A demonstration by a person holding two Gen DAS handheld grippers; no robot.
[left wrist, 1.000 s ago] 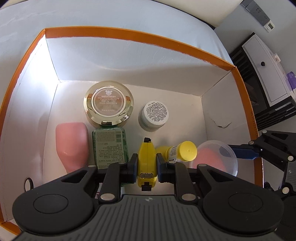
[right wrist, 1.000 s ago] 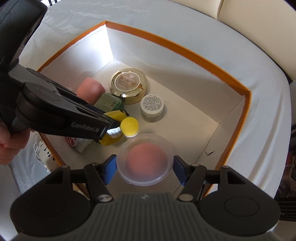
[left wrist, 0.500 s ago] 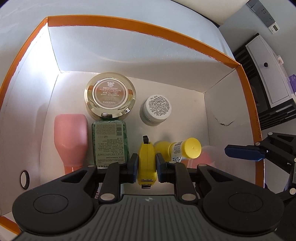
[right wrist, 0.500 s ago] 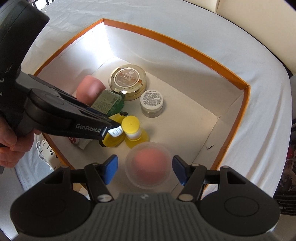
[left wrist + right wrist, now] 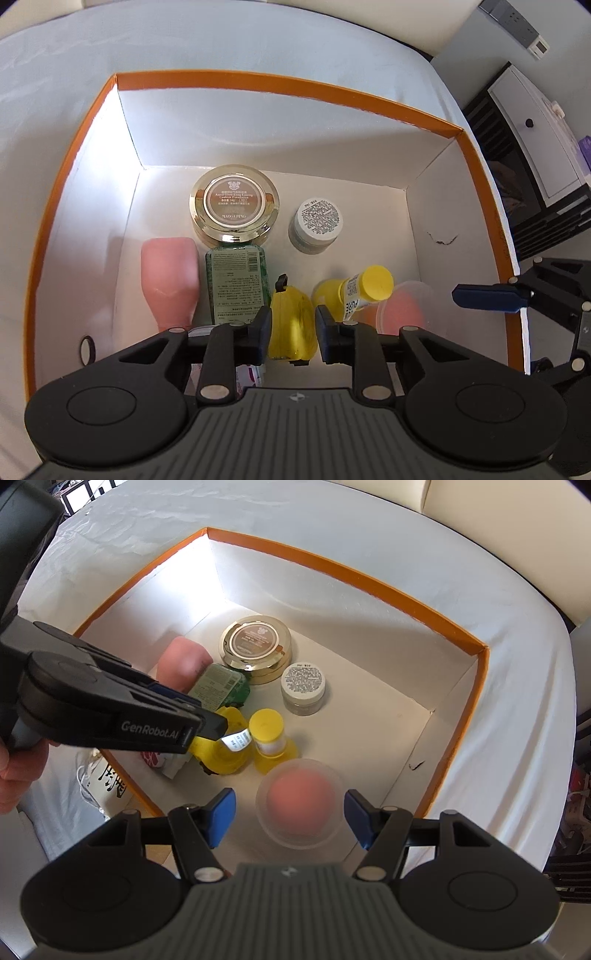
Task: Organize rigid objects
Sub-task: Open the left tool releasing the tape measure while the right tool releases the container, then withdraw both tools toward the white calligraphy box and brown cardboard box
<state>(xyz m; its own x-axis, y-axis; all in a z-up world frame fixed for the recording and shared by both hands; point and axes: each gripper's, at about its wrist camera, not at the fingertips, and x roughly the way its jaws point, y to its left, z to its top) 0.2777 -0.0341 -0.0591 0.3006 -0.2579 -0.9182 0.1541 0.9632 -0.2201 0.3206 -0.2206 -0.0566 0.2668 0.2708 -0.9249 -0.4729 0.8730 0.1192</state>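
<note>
Where the orange-rimmed box sits on the white-covered table, seven things are counted on its floor in the left wrist view: one gold-lidded jar above centre, one small white jar to its right, one pink bottle at left, one green bottle beside it, one yellow tape measure at lower centre, one yellow-capped bottle right of centre, and one clear tub with a pink sponge, seen best at lower centre of the right wrist view.

The left gripper is seen narrowly parted; its jaws have just been opening, with the tape measure between them and a slight gap visible on each side.

The right gripper is held about half open above the tub, whose sides are not touched by either blue pad. Part of a hand is seen at the left edge of that view.
</note>
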